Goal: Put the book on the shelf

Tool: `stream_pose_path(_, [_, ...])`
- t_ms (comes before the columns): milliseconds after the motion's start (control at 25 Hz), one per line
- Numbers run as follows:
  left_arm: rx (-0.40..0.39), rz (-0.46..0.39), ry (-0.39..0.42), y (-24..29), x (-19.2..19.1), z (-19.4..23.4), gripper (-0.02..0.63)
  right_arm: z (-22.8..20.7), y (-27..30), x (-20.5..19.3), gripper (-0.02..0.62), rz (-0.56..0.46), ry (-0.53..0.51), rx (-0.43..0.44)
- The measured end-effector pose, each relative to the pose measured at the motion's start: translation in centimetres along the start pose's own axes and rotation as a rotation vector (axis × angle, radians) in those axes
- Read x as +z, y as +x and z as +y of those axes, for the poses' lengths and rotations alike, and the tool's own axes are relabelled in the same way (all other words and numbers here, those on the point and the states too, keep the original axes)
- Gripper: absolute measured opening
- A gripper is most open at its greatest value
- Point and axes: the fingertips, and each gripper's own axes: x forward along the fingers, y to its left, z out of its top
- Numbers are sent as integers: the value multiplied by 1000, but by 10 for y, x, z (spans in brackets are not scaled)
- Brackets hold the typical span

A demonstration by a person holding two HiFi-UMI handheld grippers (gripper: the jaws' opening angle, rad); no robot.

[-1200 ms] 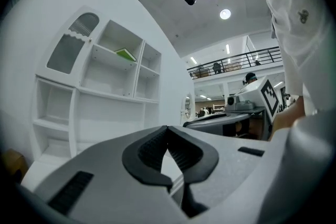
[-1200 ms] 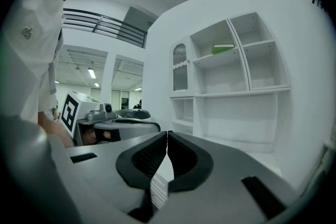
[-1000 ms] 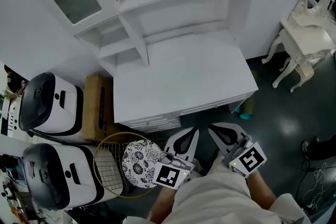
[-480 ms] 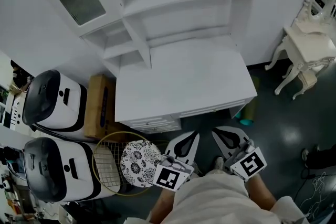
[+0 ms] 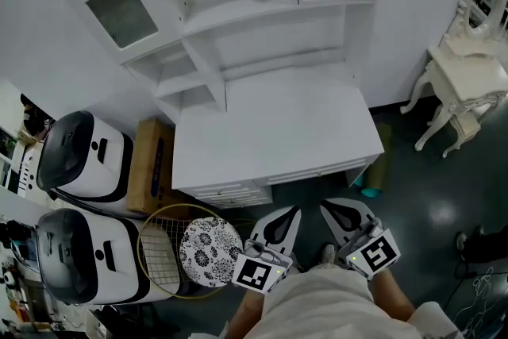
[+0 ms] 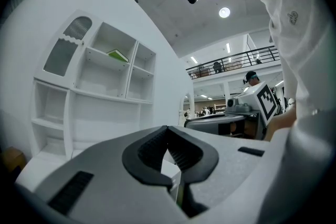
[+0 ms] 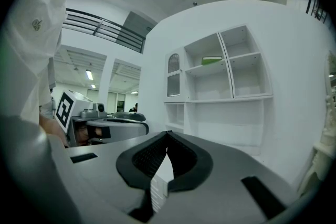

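A tall white shelf (image 5: 238,12) is standing against the far wall, with a bare white bench (image 5: 270,123) jutting out from its base. Two white appliances (image 5: 83,159) are sitting on the floor at the left beside a cardboard box (image 5: 151,167). A white dressing table (image 5: 468,67) is standing at the right. A racket (image 5: 163,250) and a patterned plate (image 5: 210,250) are lying near the person's feet.

The left claw (image 5: 292,212) and the right claw (image 5: 327,209) are hanging close to the person's body, well apart from the bench. Each is pointing level at the shelf with its jaws pressed together and nothing between them.

The book (image 6: 118,55), green, is lying tilted on an upper shelf, in the wide compartment just right of the glass door.

The placing step is looking finished, since the book is resting up there and both claws are empty. The next move is likely calling for nothing more than keeping the claws clear of the bench.
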Motion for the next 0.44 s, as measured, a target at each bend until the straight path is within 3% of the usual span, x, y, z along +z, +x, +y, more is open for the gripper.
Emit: stream_pose_path(440, [-16, -12, 24, 17, 7, -14, 3, -11, -12, 6, 17, -16, -10, -12])
